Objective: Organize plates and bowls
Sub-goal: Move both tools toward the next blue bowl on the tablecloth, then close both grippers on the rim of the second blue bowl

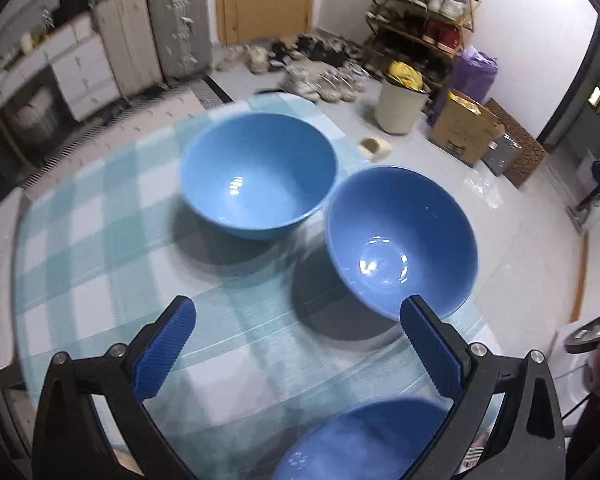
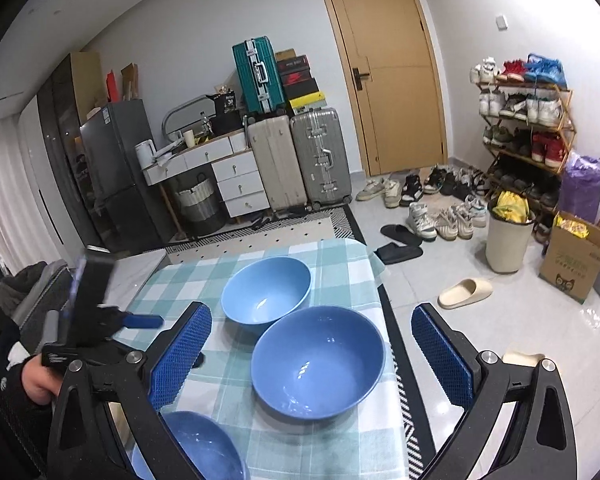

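Meanwhile, both grippers' jaws spread, empty — middle bowl (image 2: 318,362) near table edge (image 2: 384,300), floor beyond.

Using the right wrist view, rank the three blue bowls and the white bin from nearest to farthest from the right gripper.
From the right gripper:
1. Middle bowl, between its fingers, at the table's right edge.
2. Near bowl, lower left, partly hidden by the left finger.
3. Far bowl, toward the table's far end.
4. White bin, on the floor, right.

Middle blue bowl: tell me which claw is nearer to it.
Right. The right claw hangs open directly over the middle blue bowl; the left claw, also open, sits off to the bowl's left.
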